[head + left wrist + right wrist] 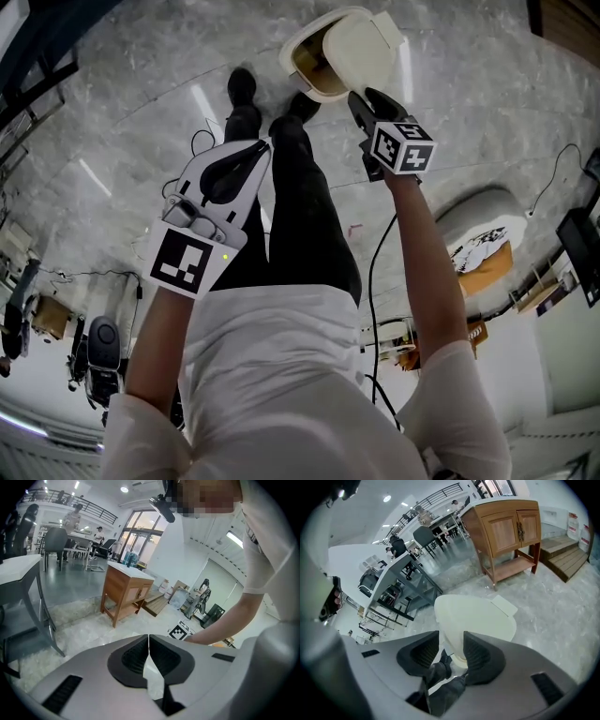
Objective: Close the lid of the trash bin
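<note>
Above the marble floor point(141, 103), left to right: left tongs point(262, 143), clenched tip to tip and empty, over the person's legs point(300, 206); trash bin point(302, 84) standing by the shoes point(242, 86), lid point(370, 47) tilted open; right tongs point(367, 98), released and empty, just beside the lid.

I see the bin point(292, 75) at the top of the head view, standing on pale marble floor point(141, 94) just past the shoes point(242, 86). It's a small cream bin with rounded corners, and it's open: I'm looking straight into a brownish inside on its left half. The lid point(367, 45) is up, tilted back over the right side and joined to the rim there. In the right gripper view its smooth cream surface faces me, broad and rounded, with a flat tab point(505, 605) at its upper right edge.
</note>
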`<state>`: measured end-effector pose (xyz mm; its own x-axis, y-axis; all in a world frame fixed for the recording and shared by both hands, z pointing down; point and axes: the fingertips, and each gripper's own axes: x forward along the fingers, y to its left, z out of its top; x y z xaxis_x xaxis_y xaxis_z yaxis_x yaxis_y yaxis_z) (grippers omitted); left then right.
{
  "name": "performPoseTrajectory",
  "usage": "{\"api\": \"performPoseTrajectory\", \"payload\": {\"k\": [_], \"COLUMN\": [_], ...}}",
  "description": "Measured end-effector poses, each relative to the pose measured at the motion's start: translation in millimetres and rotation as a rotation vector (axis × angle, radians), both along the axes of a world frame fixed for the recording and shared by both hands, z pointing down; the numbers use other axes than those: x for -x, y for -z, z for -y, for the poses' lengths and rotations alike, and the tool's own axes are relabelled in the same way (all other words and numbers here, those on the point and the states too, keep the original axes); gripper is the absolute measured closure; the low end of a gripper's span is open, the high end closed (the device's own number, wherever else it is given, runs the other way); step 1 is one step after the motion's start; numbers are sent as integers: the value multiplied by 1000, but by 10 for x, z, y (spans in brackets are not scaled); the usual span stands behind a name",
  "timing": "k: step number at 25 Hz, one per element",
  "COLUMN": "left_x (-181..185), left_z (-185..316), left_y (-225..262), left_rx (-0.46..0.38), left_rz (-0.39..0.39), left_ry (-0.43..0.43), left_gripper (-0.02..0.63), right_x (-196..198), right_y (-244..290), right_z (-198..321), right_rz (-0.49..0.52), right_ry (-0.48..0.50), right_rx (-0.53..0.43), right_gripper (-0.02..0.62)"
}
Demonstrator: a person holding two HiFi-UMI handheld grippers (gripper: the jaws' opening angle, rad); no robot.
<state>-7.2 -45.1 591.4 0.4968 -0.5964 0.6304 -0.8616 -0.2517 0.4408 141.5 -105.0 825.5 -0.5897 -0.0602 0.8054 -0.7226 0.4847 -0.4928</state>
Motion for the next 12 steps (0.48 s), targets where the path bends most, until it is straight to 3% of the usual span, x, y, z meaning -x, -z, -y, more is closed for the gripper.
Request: {"api": "performPoseTrajectory", "payload": {"k": [12], "left_x": [165], "left_z": [-156], "left_y": [-304], "left_rx": [33], "left_rz": [29], "left_ry": [-24], "left_gripper": [584], "right_x": [191], "right_y": [-436], "right_z": [-405], "right_rz": [-33], "right_ry": [49], "right_rx": [45], "right_gripper": [439]}}
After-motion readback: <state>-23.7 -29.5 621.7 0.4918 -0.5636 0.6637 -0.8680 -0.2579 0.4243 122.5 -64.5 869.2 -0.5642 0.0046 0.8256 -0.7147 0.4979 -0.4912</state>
